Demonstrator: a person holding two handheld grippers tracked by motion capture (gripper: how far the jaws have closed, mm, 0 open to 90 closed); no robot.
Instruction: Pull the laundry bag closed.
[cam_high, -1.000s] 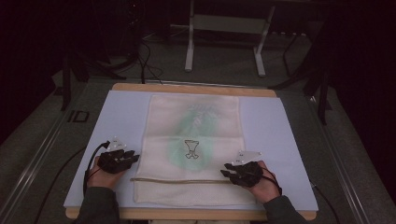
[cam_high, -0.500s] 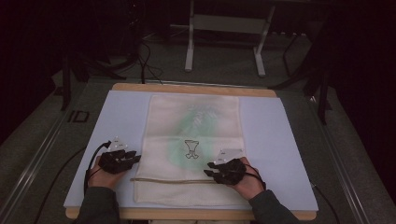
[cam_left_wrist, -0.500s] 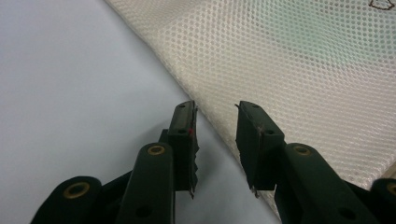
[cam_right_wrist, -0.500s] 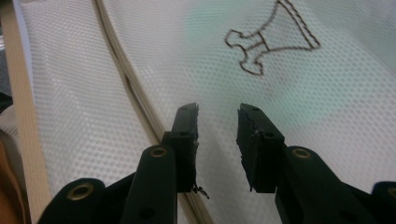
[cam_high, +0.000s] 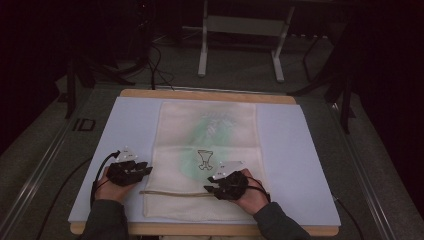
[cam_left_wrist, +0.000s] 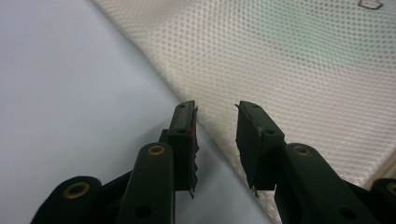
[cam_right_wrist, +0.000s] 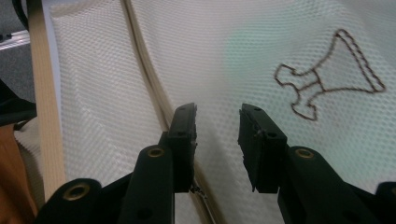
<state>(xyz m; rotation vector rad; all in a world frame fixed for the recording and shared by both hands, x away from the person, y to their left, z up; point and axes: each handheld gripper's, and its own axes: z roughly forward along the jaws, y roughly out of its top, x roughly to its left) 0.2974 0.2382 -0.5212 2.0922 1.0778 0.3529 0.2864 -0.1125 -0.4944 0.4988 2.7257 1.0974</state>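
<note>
Mesh bag (cam_high: 207, 160) lies flat at the middle of the blue mat (cam_high: 300, 165), its drawstring (cam_high: 172, 192) crossing near the edge closest to the person; left gripper (cam_high: 145, 170) sits just off the bag's left edge, jaws wide apart with nothing between them; right gripper (cam_high: 211, 187) rests over the bag beside the drawstring, below the printed emblem (cam_high: 203, 159), its jaws having just been opening, nothing clamped.
</note>
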